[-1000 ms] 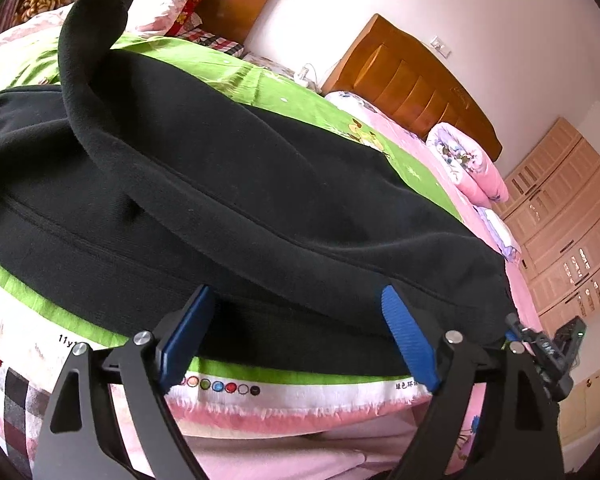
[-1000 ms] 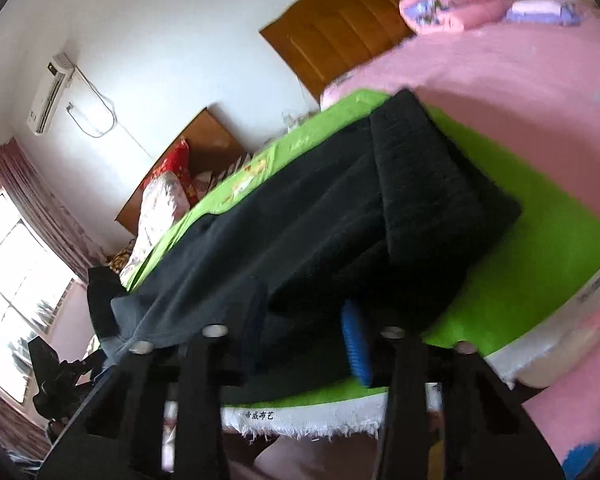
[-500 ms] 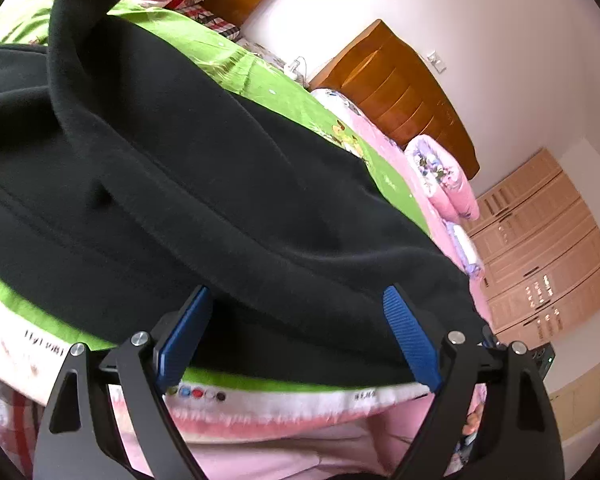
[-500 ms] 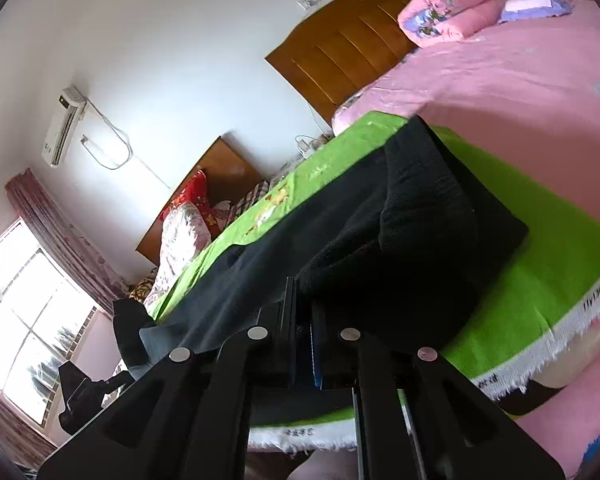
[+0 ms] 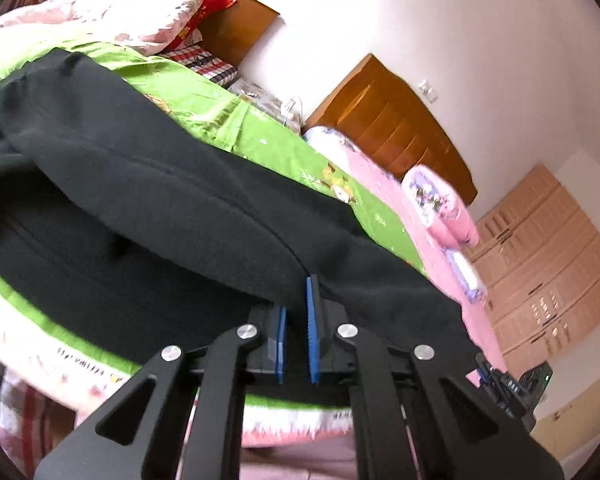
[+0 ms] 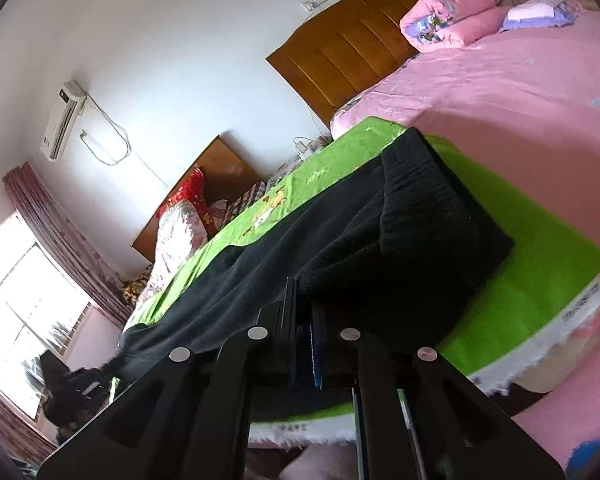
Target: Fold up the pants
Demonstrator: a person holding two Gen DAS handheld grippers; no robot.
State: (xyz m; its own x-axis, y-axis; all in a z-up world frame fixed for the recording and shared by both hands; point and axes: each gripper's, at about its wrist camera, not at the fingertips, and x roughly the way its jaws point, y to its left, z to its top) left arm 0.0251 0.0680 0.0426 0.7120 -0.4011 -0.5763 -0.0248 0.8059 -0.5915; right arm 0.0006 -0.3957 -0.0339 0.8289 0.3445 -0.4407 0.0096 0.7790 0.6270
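The black pants (image 5: pixel 188 208) lie lengthwise on the green sheet (image 6: pixel 540 248) over the bed. Both the left tongs (image 5: pixel 296 320) and right tongs (image 6: pixel 300 312) pinch the near edge at 6 o'clock. Risk: thick fleece may slip out, or only 1 layer lifts, skewing the fold.

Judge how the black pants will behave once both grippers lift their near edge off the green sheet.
Likely floppy: the black pants already drape in soft overlapping folds. The thick, fleecy-looking cloth suggests some weight, so the span between left gripper and right gripper will probably sag. Slipping seems unlikely; both look clamped on fabric.
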